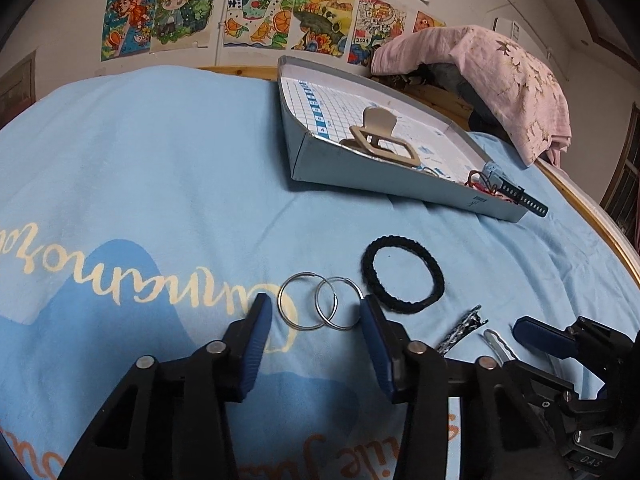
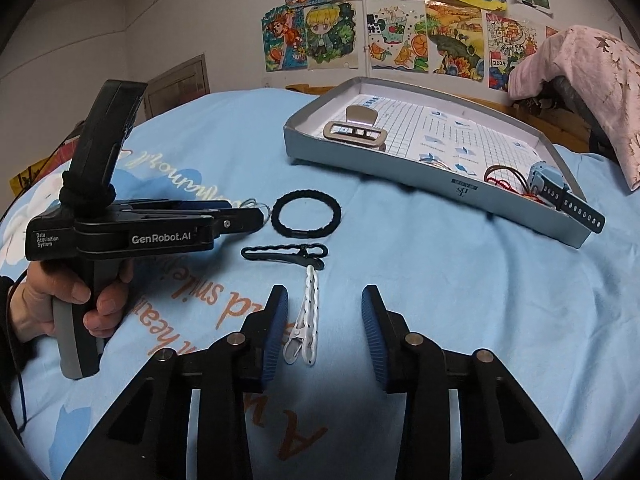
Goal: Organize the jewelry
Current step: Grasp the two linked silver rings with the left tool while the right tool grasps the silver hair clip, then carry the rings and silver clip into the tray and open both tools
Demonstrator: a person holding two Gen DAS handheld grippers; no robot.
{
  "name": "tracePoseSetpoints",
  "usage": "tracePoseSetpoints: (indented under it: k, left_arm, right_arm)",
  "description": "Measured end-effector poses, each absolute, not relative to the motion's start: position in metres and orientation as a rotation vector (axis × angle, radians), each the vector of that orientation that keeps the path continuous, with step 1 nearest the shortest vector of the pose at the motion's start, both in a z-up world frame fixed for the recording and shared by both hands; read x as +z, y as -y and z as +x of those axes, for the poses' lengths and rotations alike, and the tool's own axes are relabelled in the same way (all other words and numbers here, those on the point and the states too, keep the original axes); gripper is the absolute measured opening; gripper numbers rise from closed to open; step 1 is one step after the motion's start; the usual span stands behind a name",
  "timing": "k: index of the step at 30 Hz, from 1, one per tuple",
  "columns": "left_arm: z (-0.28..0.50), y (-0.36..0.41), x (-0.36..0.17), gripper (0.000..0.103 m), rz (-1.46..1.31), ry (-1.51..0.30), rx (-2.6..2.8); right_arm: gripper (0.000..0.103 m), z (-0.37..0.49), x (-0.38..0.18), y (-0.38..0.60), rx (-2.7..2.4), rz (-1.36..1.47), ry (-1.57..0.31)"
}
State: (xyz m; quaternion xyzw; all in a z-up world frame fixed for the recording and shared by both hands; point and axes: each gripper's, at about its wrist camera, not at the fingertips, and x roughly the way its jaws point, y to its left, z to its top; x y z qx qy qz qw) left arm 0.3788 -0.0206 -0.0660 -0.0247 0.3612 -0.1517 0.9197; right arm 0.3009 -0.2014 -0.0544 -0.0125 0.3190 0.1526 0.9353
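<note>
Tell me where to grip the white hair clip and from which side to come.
Grip the white hair clip across its narrow middle, coming from above. It lies flat on the blue sheet, its length running along the right tongs' line, so the fingers close on its long sides.

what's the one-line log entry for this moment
left gripper: open around hoop earrings | right gripper: open over white clip | tray: claw clip inside

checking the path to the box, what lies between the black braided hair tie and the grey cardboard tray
Only bare light blue bedsheet lies between the black braided hair tie and the grey cardboard tray, as both wrist views show.
</note>
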Motion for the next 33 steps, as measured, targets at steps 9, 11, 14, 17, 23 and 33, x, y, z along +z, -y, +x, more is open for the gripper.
tracePoseSetpoints:
  k: [9,11,14,17,23,33]
  left_arm:
    - [0.379,0.022,-0.069,0.025,-0.048,-0.753,-0.321]
    - [0.379,0.022,-0.069,0.004,-0.059,-0.757,-0.342]
    - [0.378,0.020,-0.069,0.004,-0.071,-0.754,-0.351]
    - [0.375,0.019,-0.066,0.004,-0.080,-0.742,-0.356]
    - [0.363,0.025,-0.044,0.004,-0.047,-0.679,-0.372]
    - [0.361,0.063,-0.011,0.004,0.027,-0.617,-0.442]
  right_arm:
    - [0.012,0.306,-0.059,0.204,0.310,-0.009,-0.690]
    - [0.010,0.305,-0.058,0.204,0.314,-0.004,-0.688]
    - [0.009,0.304,-0.056,0.212,0.316,0.028,-0.669]
    - [0.009,0.304,-0.054,0.219,0.312,0.062,-0.654]
    - [0.009,0.308,-0.046,0.234,0.303,0.122,-0.612]
    - [0.009,0.355,-0.025,0.272,0.238,0.212,-0.509]
